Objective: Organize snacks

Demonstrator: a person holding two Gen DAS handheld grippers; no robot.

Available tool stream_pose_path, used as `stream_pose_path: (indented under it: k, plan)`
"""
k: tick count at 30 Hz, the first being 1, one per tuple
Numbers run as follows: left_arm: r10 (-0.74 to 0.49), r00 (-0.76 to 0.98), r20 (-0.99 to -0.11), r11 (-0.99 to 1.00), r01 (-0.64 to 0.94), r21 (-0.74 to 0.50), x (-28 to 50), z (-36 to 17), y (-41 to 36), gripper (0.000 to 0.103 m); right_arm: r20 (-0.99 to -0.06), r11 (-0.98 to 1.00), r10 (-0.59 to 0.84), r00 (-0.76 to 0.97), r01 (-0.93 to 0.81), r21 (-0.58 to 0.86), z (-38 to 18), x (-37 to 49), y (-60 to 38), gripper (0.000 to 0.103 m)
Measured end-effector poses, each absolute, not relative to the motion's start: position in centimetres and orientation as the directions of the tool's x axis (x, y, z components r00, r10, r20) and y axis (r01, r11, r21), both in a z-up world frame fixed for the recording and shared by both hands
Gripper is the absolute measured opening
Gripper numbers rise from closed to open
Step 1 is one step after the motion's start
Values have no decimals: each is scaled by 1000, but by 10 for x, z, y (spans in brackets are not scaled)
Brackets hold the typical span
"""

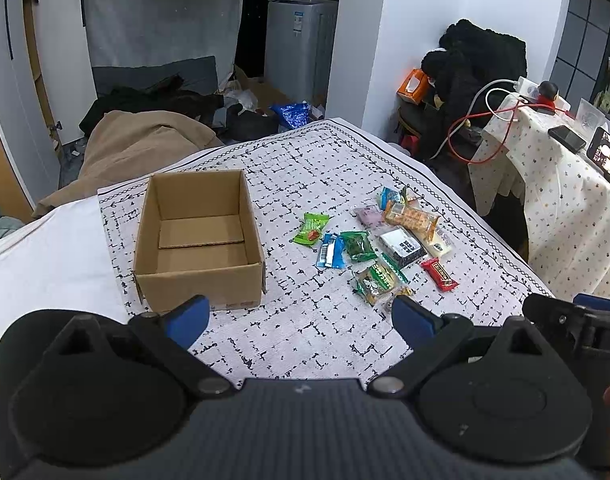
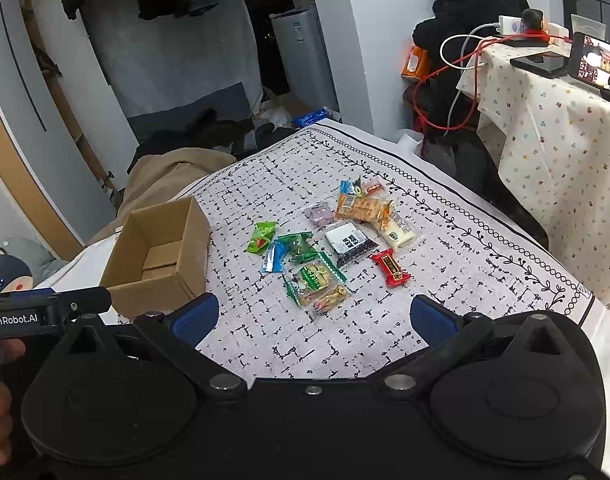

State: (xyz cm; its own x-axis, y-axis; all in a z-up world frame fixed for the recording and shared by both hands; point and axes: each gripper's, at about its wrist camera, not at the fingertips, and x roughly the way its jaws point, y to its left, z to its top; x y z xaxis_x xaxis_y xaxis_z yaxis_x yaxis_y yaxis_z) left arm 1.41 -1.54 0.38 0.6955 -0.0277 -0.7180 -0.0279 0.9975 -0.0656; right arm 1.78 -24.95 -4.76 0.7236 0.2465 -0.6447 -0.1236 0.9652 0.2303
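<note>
Left gripper (image 1: 301, 316): spread wide, empty
Right gripper (image 2: 315, 316): spread wide, empty
Snacks (image 1: 379, 240): clustered on patterned cloth (image 1: 325, 176) (right of box)
Cardboard box (image 1: 199, 240): open, empty

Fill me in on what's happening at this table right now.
A person holds a two-finger tool in each hand above a patterned tablecloth. Both the left tool and the right tool are open and hold nothing. An empty cardboard box sits to the left, and a cluster of wrapped snacks lies loose beside it. No snack is in the box yet.
</note>
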Motion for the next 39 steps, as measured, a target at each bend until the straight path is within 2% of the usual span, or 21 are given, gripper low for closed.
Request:
stream_pose_path:
  k: [18,39]
  plan:
    - [-31,687,-726,998,-24,-66,18,-2,-17,97,-665,966,250,704,-134,221,-53,27,-249,103]
    - [-54,633,-772,996,-18,-85,85,-23,-39,97,-683,963,247,687,-96,251,-74,84,-274,103]
